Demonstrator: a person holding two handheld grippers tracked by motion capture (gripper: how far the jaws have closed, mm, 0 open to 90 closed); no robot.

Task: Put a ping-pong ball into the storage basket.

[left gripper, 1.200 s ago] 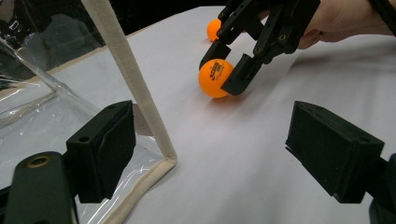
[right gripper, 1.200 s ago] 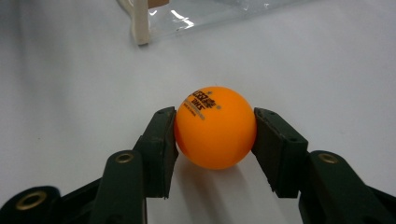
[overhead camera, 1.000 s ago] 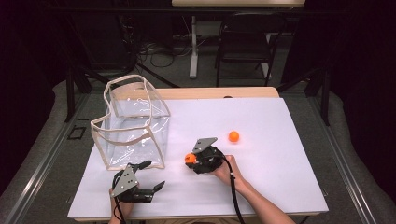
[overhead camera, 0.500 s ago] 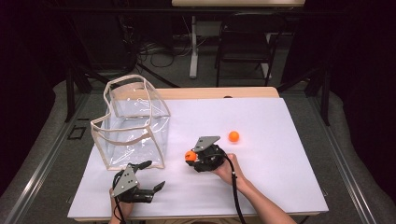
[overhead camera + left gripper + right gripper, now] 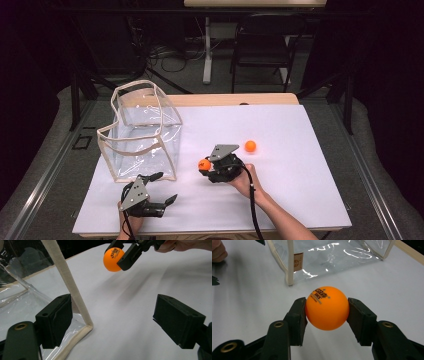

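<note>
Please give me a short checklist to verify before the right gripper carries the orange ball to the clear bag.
1. Right gripper pinches the held ball on both sides: ok.
2. Ball lifted off the table: ok, shadow below it.
3. Clear bag upright, mouth open: ok.
4. Left gripper open, steadying the bag: not ok, its jaws only straddle the corner trim.
5. Second ball away from the path: ok.

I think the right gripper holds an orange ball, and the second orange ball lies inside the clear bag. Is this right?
Not quite. The right gripper does hold an orange ball, but the second orange ball lies on the white table, apart from the clear bag. The high view shows this.
</note>
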